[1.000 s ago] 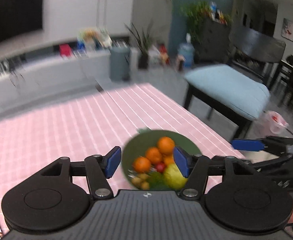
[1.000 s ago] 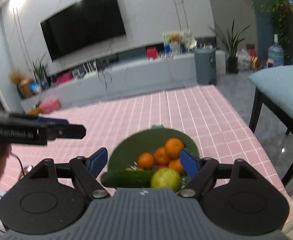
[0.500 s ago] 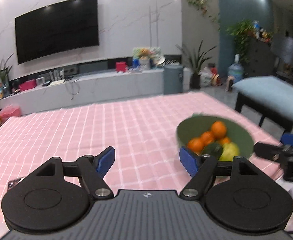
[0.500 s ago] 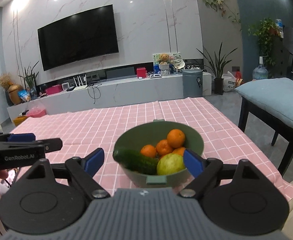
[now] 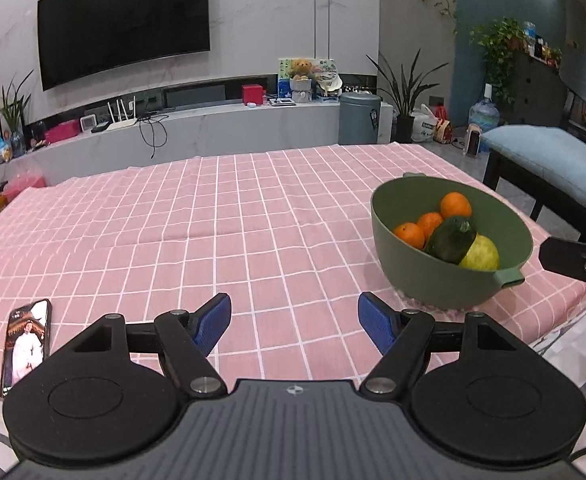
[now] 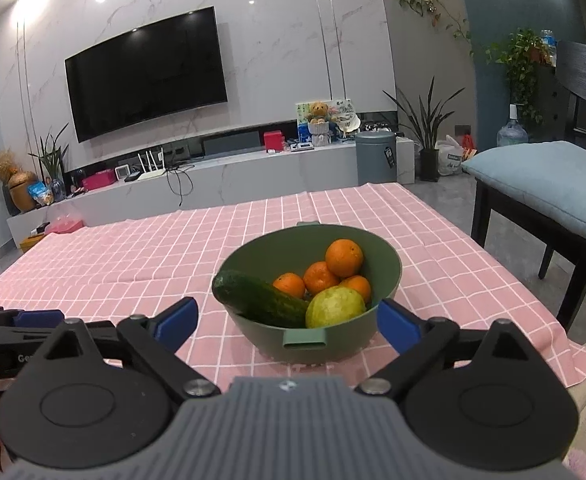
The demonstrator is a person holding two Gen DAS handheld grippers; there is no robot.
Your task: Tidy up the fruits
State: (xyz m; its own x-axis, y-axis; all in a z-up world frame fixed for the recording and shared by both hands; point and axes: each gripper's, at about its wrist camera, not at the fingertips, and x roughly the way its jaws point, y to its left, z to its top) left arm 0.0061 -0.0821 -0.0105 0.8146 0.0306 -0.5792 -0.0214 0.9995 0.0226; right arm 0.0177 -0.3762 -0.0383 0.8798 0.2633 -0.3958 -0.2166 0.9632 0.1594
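1. Pulling back from the green bowl [image 6: 309,280], we now hold both grippers low at the table's near edge; a second ago they hung right over the fruit.
2. Our left gripper [image 5: 295,320] has swung away toward the table's middle, jaws spread and empty over bare pink cloth [image 5: 213,220].
3. Our right gripper [image 6: 287,318] faces the bowl squarely, jaws spread wide and empty, the bowl's near tab between them.
4. The bowl sits near the table's right edge, holding oranges [image 6: 344,258], a cucumber [image 6: 261,298] and a yellow-green fruit [image 6: 335,307]; nothing is lifted out yet, so we judge the sorting barely begun.
5. Only the left view shows the phone [image 5: 25,344] at the near left edge; only the right view shows all four oranges.
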